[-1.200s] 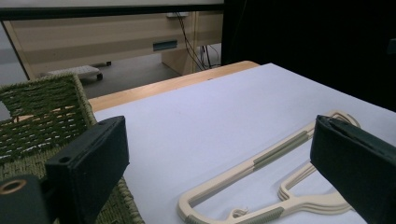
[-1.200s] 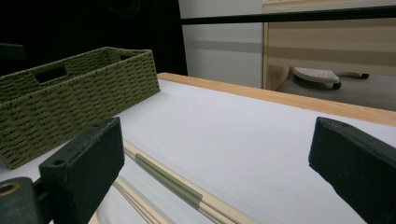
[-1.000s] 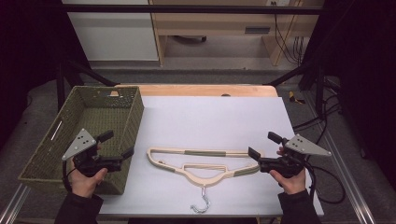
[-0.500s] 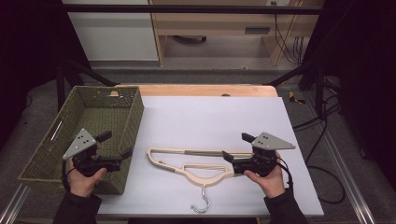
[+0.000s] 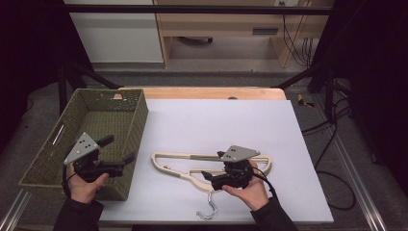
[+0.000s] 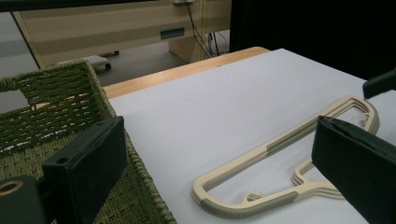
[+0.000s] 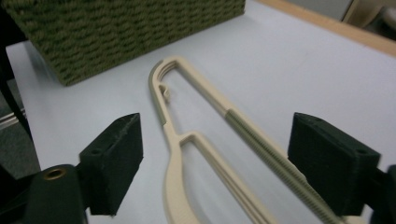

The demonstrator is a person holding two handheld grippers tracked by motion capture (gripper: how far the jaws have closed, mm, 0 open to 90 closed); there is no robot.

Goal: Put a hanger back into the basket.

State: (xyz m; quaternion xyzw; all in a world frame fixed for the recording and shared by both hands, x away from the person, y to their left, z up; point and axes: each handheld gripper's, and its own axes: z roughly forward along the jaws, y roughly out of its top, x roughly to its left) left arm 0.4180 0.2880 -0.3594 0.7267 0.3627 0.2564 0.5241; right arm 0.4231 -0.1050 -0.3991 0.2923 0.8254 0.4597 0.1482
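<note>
Here, on the white bench [image 5: 231,120]: a stack of cream hangers [image 5: 192,166] lying flat, just right of the woven green basket [image 5: 120,115], metal hook [image 5: 208,211] pointing toward the near bench edge.

Right claw [image 5: 208,176] low over the hangers' middle, close to the neck above the hook, held in a hand [image 5: 248,190] coming from the near edge. Jaws apart, though just been closing; in the right gripper view, both cream bars running between the two black pads [image 7: 116,154], no pad seen pressing on them. Grey ribbed grip strip on the far bar, cream loop end curving toward the basket wall [image 7: 140,32].

Left claw [image 5: 126,161] just left of the hangers, over the basket's near right corner, held level and pointing toward them. Jaws wide apart, nothing between. In the left gripper view, one black pad [image 6: 88,158] above the basket rim [image 6: 107,102], the other at the right edge in front of the hangers' [image 6: 280,154] far end; hangers' rounded near end with grey grip strip lying on the bench just beside the basket.

Behind the basket and hangers, a strip of bare wooden edge [image 5: 202,92] along the far side of the bench.
</note>
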